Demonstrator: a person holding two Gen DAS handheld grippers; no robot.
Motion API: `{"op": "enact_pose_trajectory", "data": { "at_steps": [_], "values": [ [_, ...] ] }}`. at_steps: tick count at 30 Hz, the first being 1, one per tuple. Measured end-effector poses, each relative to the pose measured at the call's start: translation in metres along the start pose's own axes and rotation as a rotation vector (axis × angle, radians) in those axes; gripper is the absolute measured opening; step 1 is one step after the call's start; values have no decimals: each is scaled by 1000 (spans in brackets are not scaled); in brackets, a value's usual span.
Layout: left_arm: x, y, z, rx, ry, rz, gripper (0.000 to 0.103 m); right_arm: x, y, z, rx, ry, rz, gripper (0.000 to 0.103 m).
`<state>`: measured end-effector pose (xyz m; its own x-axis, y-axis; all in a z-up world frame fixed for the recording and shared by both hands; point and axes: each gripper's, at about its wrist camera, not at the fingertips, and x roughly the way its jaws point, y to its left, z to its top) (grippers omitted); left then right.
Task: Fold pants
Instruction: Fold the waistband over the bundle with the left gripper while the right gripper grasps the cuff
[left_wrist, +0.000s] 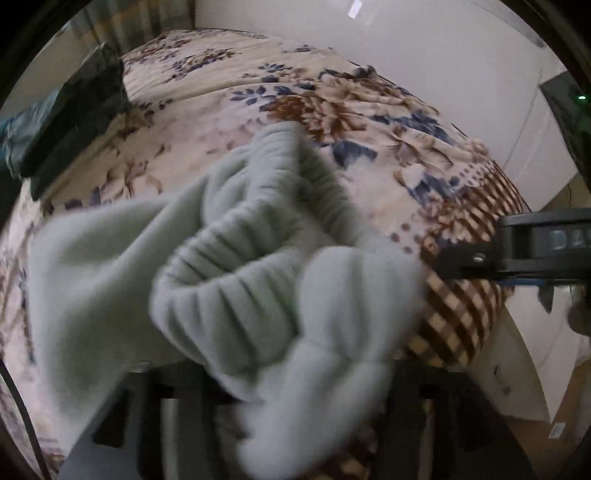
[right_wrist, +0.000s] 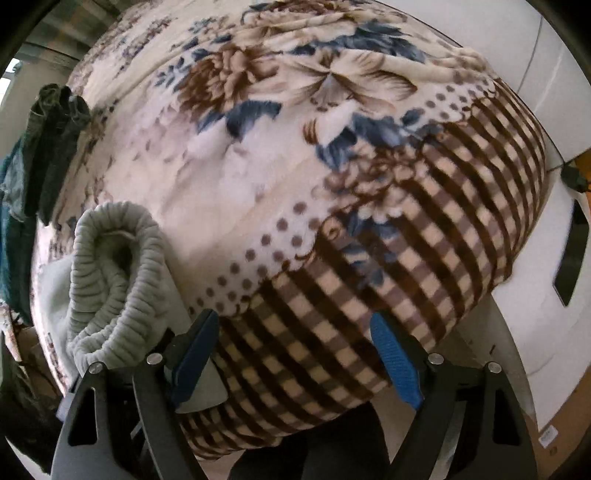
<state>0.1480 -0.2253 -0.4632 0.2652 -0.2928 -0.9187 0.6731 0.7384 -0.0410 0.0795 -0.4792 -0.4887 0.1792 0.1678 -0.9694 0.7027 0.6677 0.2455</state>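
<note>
The pale mint fleece pants (left_wrist: 236, 280) hang bunched right in front of the left wrist camera, ribbed waistband uppermost, above the floral blanket (left_wrist: 229, 110). They cover my left gripper's fingers, which seem to hold the cloth. In the right wrist view the ribbed waistband (right_wrist: 110, 280) lies at the left, just beside the left blue pad. My right gripper (right_wrist: 295, 354) is open with nothing between its blue pads (right_wrist: 397, 365); it also shows in the left wrist view at the right edge (left_wrist: 517, 243).
The blanket has a brown checked border (right_wrist: 388, 280) that hangs over the bed's near edge. Dark folded clothes (right_wrist: 51, 147) lie at the far left of the bed. A white wall and cabinet (left_wrist: 443, 66) stand beyond.
</note>
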Motion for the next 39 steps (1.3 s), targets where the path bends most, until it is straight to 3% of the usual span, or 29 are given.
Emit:
{"op": "enact_pose_trajectory", "data": {
  "at_steps": [1, 5, 6, 8, 12, 16, 17, 18, 19, 23, 25, 28, 30, 35, 37, 39],
  "values": [
    [-12, -9, 2, 11, -15, -39, 98, -1, 1, 2, -10, -4, 26, 88],
    [-60, -13, 5, 24, -54, -105, 100, -14, 4, 13, -36, -1, 151, 90],
    [-75, -2, 6, -16, -63, -120, 100, -18, 12, 13, -48, 3, 174, 90],
    [-92, 25, 6, -93, -79, -82, 100, -21, 30, 17, -70, 21, 217, 90],
    [-94, 134, 15, -350, -62, 73, 99, 1, 73, 26, -106, 86, 319, 90],
    [-40, 235, 26, -594, 50, 55, 99, 48, 103, 42, -127, 170, 350, 89],
    [-30, 252, 25, -631, 64, 30, 99, 64, 105, 47, -97, 209, 397, 71],
    [-17, 267, 29, -654, 84, 21, 99, 72, 107, 50, -76, 224, 441, 30],
    [-4, 276, 33, -654, 105, -1, 99, 75, 112, 53, -72, 225, 473, 30],
    [32, 292, 35, -657, 171, -9, 101, 30, 141, 64, -233, -6, 379, 25],
    [44, 296, 34, -665, 185, -28, 102, 43, 141, 77, -221, 4, 304, 24],
    [51, 299, 34, -688, 214, -24, 102, 80, 149, 82, -236, 161, 243, 31],
    [41, 303, 33, -732, 205, -60, 101, 75, 149, 84, -236, 168, 223, 51],
    [-19, 302, 27, -802, 72, -130, 101, 22, 102, 65, -68, 103, 345, 71],
    [-23, 292, 22, -799, 90, -170, 101, 23, 84, 44, -8, 147, 373, 71],
    [-13, 280, 15, -778, 130, -165, 101, 51, 73, 19, 66, 265, 406, 68]
  ]
}}
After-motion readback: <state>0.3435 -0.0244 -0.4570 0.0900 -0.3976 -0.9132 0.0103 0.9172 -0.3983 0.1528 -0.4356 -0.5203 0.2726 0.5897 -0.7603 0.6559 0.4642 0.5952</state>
